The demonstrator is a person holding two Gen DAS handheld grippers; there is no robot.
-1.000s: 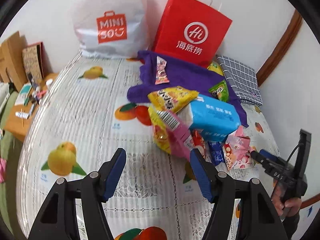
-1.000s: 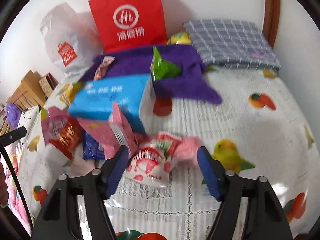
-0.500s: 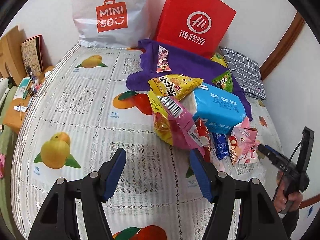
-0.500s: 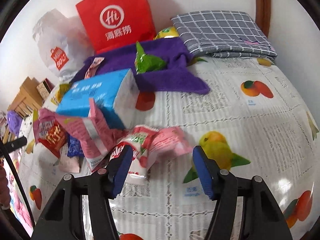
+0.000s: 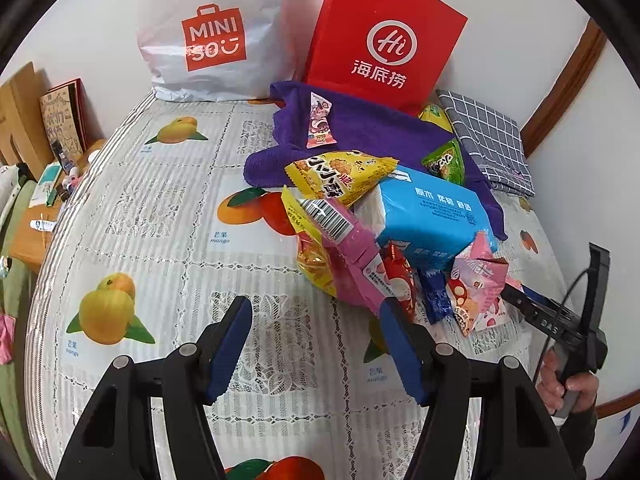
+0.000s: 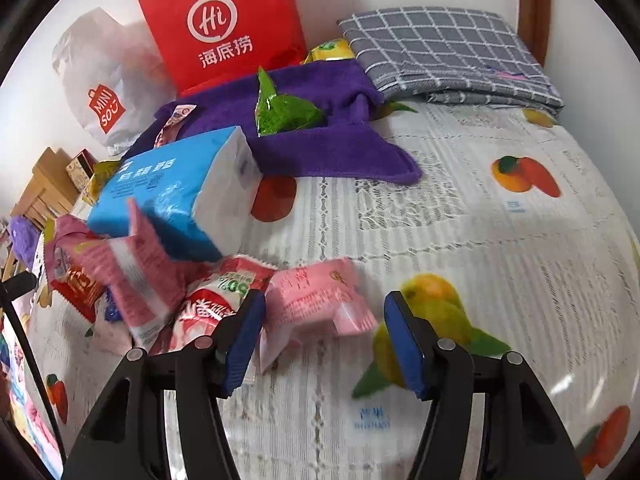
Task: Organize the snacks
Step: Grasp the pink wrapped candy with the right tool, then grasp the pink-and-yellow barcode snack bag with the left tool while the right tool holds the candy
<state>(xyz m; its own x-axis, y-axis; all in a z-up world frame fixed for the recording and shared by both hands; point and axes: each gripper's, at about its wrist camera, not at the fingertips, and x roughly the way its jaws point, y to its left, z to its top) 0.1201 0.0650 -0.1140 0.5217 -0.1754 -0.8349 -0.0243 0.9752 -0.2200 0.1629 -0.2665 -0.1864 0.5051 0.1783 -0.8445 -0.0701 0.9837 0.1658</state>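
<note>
The pink snack packet (image 6: 316, 304) lies at the near right edge of the snack pile on the bed (image 6: 460, 232), and the coming move turns on how it sits against the right gripper (image 6: 324, 340): it is just ahead of the open fingers (image 6: 402, 344) and off to their left half, its near corner touching or nearly touching the left finger, while the right finger stands over bare bedcover with a printed yellow fruit. Its long axis runs roughly across the gap between the fingers, tilted a little, so by my reading the fingers would need to go forward and slightly left to straddle it. The right gripper is clearly the nearer one. The left gripper (image 5: 316, 344), also open and holding nothing, hangs at the other side of the pile, closest to a long pink-and-yellow bag (image 5: 340, 248); from there the pink packet is seen beyond the pile, close to the right gripper's tip. Just left of the packet lies a red-and-white strawberry packet (image 6: 212, 304), overlapping it or touching it, so a grip could catch both. Behind these rests a blue tissue pack (image 6: 176, 192), then a purple towel (image 6: 320, 136) carrying a green packet (image 6: 284, 112), and at the wall a red paper bag (image 6: 224, 24) and a white shopping bag (image 6: 100, 80).
</note>
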